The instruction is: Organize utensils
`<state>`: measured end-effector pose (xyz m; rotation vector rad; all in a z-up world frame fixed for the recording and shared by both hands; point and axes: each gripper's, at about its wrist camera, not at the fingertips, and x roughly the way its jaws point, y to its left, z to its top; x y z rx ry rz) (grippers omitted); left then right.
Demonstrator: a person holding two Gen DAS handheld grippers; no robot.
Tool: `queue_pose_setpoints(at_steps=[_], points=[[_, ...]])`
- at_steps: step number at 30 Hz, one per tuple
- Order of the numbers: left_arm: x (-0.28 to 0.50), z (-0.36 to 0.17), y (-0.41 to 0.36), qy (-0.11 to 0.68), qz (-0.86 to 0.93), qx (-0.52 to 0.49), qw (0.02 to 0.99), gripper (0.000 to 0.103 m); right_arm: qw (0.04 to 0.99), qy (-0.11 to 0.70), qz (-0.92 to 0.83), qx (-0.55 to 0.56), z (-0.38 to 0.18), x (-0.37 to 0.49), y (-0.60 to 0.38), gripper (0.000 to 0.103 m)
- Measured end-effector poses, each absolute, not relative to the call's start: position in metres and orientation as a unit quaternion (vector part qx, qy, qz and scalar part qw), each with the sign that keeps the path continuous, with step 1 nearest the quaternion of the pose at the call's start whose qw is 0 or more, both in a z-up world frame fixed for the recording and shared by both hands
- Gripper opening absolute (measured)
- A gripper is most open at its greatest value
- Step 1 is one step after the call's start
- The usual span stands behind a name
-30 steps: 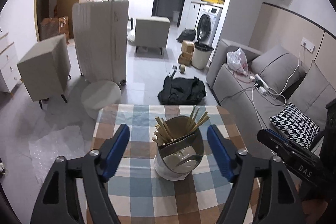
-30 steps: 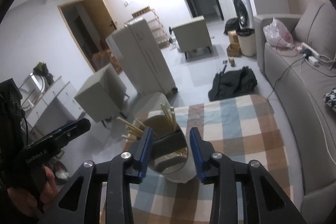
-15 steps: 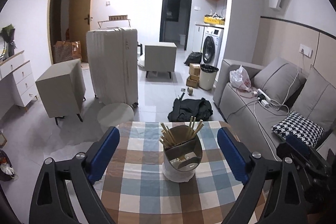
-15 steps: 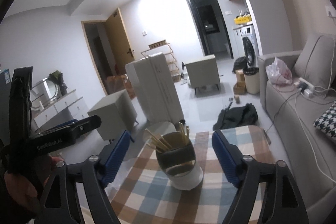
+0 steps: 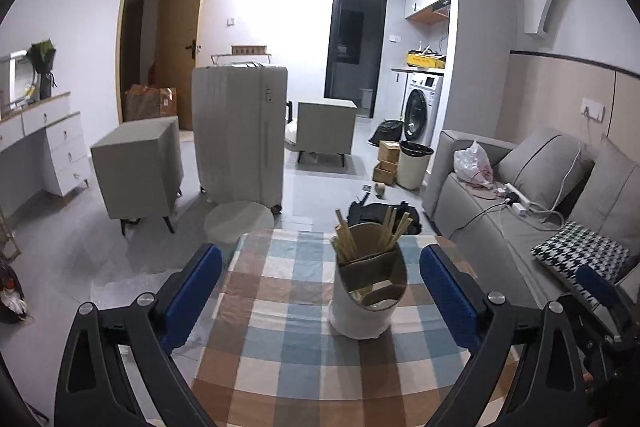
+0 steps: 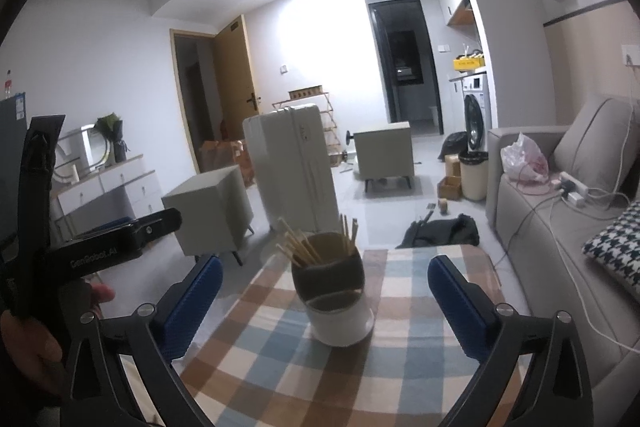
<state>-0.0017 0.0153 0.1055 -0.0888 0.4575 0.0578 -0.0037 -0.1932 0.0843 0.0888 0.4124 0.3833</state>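
Chopsticks [image 5: 349, 242] stand bunched in the utensil holder [image 5: 366, 291], which sits upright on the checked tablecloth [image 5: 280, 339], ahead of both tools and apart from them; a second ago the right gripper [image 6: 325, 301] had its blue fingers [image 6: 195, 297] drawn in around the holder, and now its jaws are spread wide, well clear on either side; the left gripper [image 5: 322, 293] is likewise spread wide, and has pulled back and tilted up, so the holder looks smaller and the room beyond, with the suitcase [image 5: 240, 131] and sofa [image 5: 520, 195], fills more of its view.
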Motion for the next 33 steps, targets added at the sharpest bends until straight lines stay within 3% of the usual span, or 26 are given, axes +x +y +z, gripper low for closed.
queue_pose_setpoints(at_steps=[33], points=[[-0.015, 0.097, 0.014, 0.236, 0.035, -0.028, 0.971, 0.097, 0.961, 0.211, 0.176, 0.037, 0.066, -0.009, -0.195, 0.103]])
